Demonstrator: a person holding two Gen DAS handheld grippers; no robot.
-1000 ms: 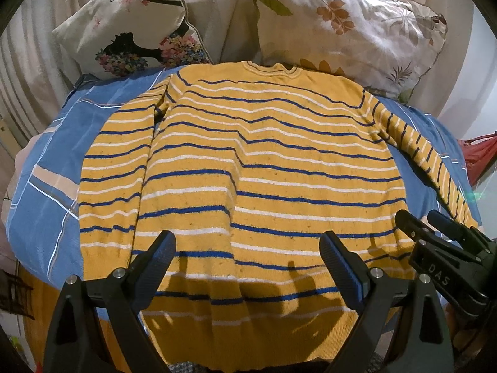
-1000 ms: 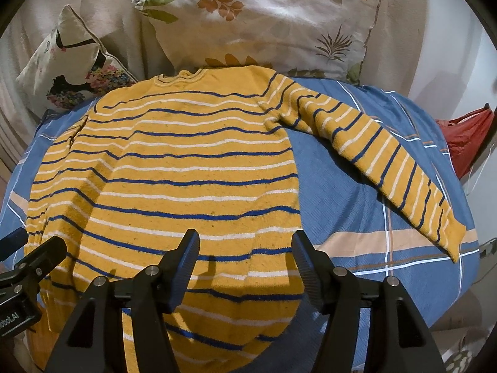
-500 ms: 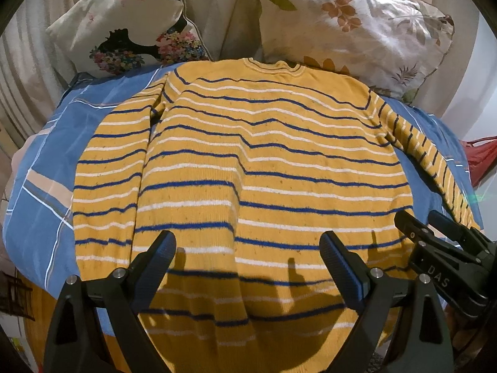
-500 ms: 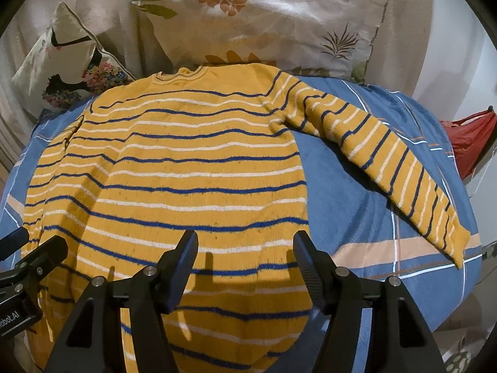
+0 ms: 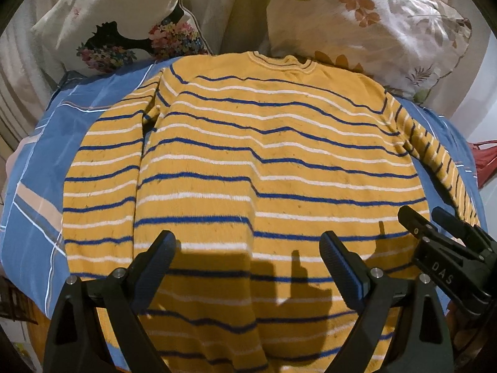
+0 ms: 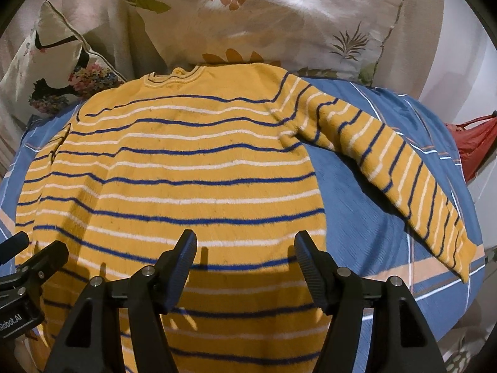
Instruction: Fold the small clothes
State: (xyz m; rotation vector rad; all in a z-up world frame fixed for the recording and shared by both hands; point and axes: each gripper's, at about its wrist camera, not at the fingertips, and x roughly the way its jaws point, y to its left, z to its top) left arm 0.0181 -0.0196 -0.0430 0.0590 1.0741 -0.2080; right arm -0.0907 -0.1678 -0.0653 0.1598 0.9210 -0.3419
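Observation:
A yellow sweater (image 5: 248, 155) with blue and white stripes lies flat, collar away from me, on a blue bedspread (image 5: 40, 161). Its left sleeve (image 5: 102, 171) lies straight along the body. Its right sleeve (image 6: 397, 174) stretches out diagonally to the right on the bedspread (image 6: 357, 211). My left gripper (image 5: 245, 248) is open and empty above the sweater's lower middle. My right gripper (image 6: 245, 248) is open and empty above the sweater (image 6: 186, 171) near its lower right edge. Each gripper shows at the edge of the other's view, the right one (image 5: 435, 233) and the left one (image 6: 28, 255).
Two patterned pillows (image 5: 118, 21) (image 6: 264, 15) lean at the head of the bed behind the collar. A red bag (image 6: 475, 143) hangs off the bed's right side. A pale curtain (image 5: 15, 71) is at the left. The sweater's hem reaches the bed's near edge.
Both grippers have moved forward and lower over the sweater, so it looks larger. The sweater has not moved and both grippers stay open.

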